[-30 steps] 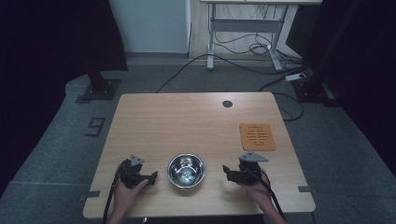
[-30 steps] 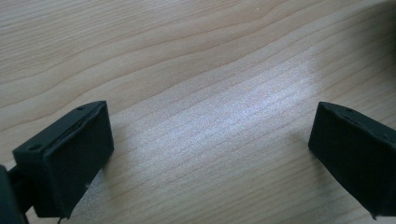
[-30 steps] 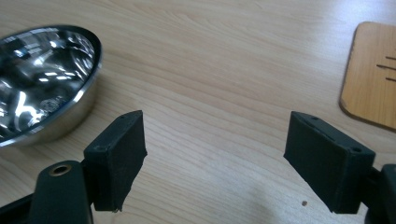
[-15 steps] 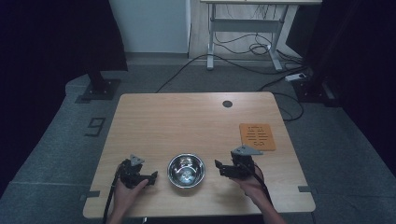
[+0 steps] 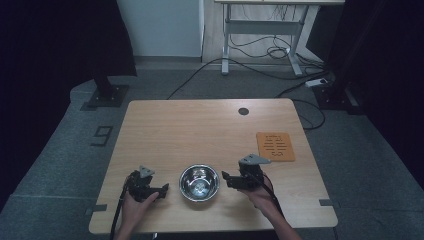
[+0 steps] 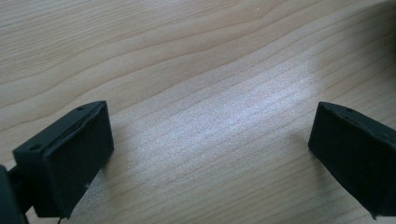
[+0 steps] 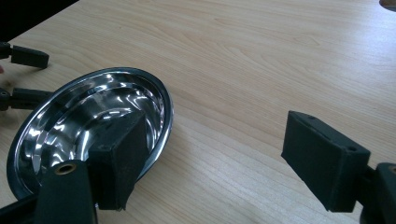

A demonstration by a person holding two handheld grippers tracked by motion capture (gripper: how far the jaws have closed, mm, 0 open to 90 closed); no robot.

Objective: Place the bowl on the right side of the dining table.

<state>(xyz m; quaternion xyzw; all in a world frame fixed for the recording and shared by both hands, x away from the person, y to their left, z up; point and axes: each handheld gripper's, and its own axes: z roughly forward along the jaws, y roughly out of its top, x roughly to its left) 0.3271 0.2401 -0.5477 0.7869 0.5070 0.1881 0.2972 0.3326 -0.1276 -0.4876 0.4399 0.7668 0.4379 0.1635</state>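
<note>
While the person's hands rest near the table's (image 5: 165, 125) 6 o'clock edge, the left gripper (image 5: 161, 190) lies at the 9 o'clock side of the steel bowl (image 5: 199, 182), close to it but apart. In the left gripper view, the left gripper (image 6: 210, 158) has its jaws spread wide over bare wood grain, with nothing between them. The right gripper (image 5: 226, 178) sits at the bowl's 3 o'clock side, its tips just beside the rim. In the right gripper view, the right gripper (image 7: 210, 163) is likewise wide open and grips nothing; one jaw overlaps the steel bowl (image 7: 70, 126) at its near rim, though contact cannot be confirmed, and the other jaw stands over bare wood. An orange mat (image 5: 275, 146) lies toward 1 o'clock from the bowl, near the table's 3 o'clock edge, well apart from both grippers. A round dark grommet (image 5: 243, 111) sits near the 12 o'clock edge. Open tabletop extends from the bowl toward 12 o'clock.
</note>
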